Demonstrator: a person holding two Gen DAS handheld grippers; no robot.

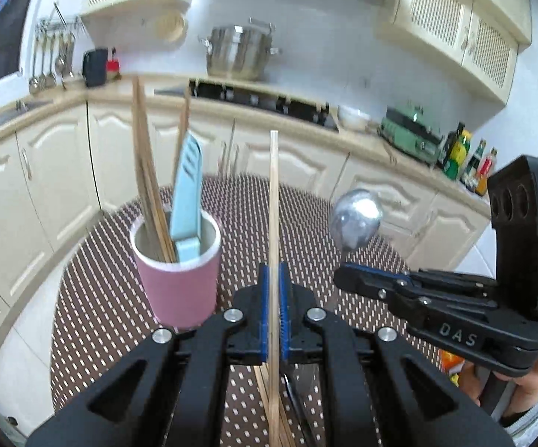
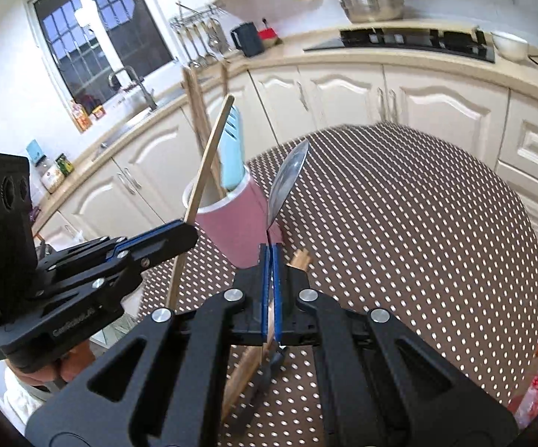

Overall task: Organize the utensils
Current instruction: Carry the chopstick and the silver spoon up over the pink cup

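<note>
Pink cup stands on the dotted tablecloth, holding wooden chopsticks and a pale blue knife. Just right of it, the left gripper is clamped on 1 upright chopstick. Farther right, the right gripper pinches a metal spoon, bowl raised.

Chopstick: pale bare wood, matt. Spoon: shiny polished metal. Cup: smooth matt pink. Knife sheath: smooth light-blue plastic. Tablecloth: dotted brown cloth.
</note>
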